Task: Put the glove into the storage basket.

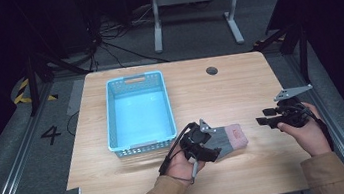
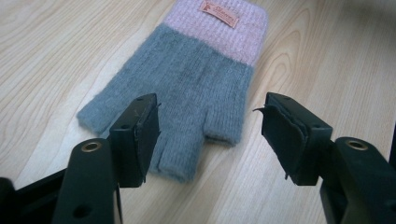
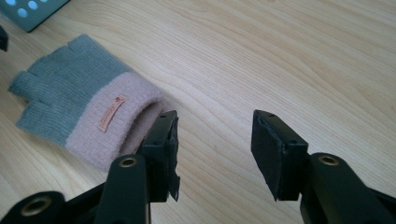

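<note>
Both grippers open, glove flat on table.
Left gripper (image 1: 205,145) hovers over the glove's (image 1: 228,140) grey finger end, right gripper (image 1: 275,119) off its pink cuff, nothing between either pair of jaws; basket (image 1: 138,112) sits just left, likely the drop target.

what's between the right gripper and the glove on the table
Only bare wood: in the high view a short stretch of table separates the right gripper from the glove and its pink cuff.
</note>
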